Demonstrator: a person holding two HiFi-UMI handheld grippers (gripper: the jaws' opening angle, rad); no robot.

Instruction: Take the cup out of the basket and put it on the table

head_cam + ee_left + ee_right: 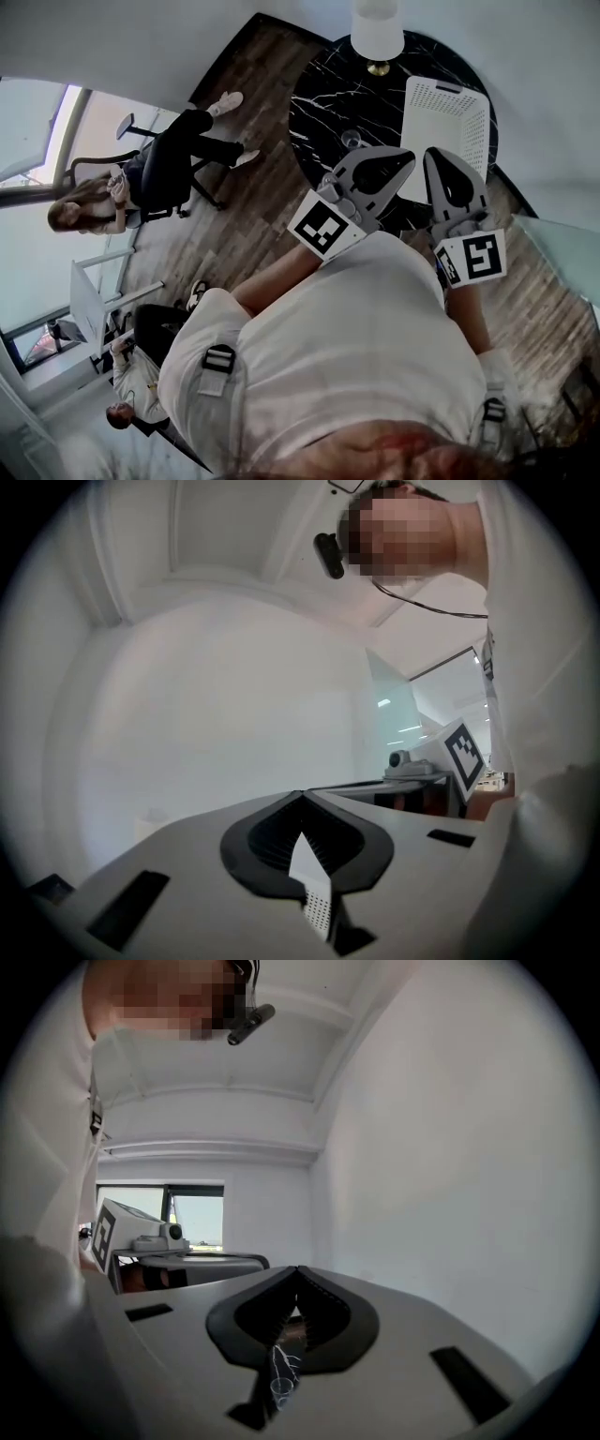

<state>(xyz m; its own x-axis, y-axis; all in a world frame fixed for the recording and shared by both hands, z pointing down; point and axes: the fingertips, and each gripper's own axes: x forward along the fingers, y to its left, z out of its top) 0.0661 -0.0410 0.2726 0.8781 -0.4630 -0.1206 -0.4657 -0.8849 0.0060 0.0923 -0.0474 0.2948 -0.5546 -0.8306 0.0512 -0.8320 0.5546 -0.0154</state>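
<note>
A clear cup stands on the round black marble table, just left of the white perforated basket. I cannot see inside the basket. My left gripper and right gripper are held close to my chest above the table's near edge, both shut with nothing in them. In the left gripper view the shut left gripper shows a strip of the basket through its gap. The right gripper view has the cup small below the right gripper.
A white lamp stands at the table's far edge. On the wooden floor to the left a person sits in an office chair, and another person sits lower left. A glass surface lies at the right.
</note>
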